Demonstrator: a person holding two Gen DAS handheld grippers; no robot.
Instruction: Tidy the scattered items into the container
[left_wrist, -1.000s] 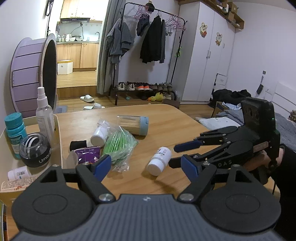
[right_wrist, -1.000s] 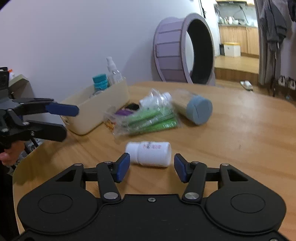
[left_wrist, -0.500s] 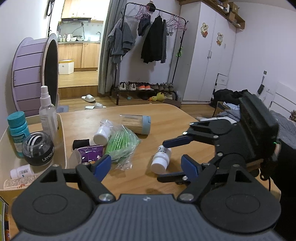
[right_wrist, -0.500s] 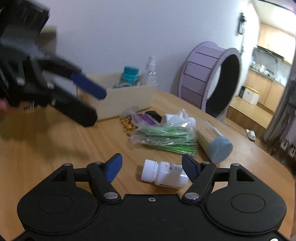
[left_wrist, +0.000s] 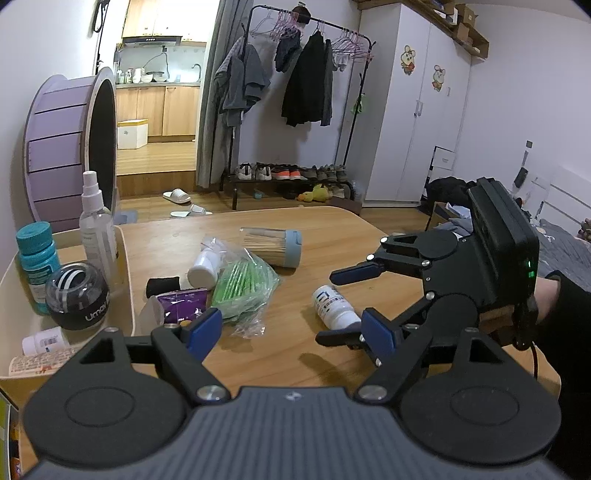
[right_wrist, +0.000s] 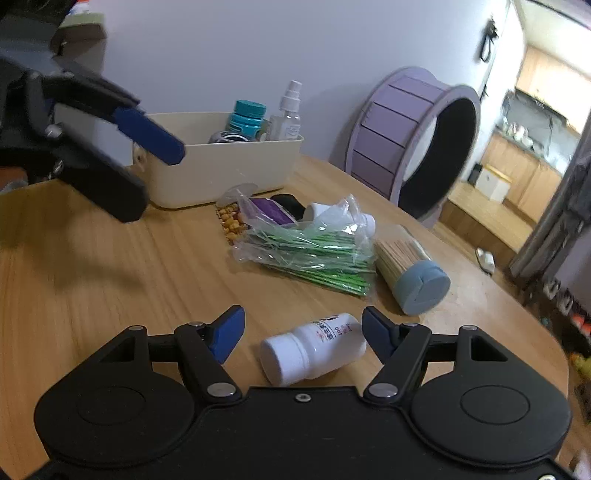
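A white pill bottle (right_wrist: 314, 347) lies on its side on the wooden table, between the open jaws of my right gripper (right_wrist: 303, 328); it also shows in the left wrist view (left_wrist: 334, 306). My left gripper (left_wrist: 291, 328) is open and empty, near the cream container (left_wrist: 127, 266). The container (right_wrist: 221, 170) holds a teal-capped bottle (left_wrist: 37, 258), a spray bottle (left_wrist: 98, 229) and a dark ball (left_wrist: 77, 295). A bag of green sticks (right_wrist: 314, 251), a toothpick jar (right_wrist: 410, 273), a purple packet (left_wrist: 181, 302) and another white bottle (left_wrist: 205, 266) lie scattered beside it.
A purple wheel (right_wrist: 413, 136) stands past the table's far edge. The right gripper's body (left_wrist: 461, 273) fills the right of the left wrist view. A clothes rack (left_wrist: 295, 92) and wardrobe are beyond the table.
My right gripper has moved forward and lower, so the white pill bottle now lies between its jaws. The bottle has turned slightly on the table. My left gripper has barely moved.
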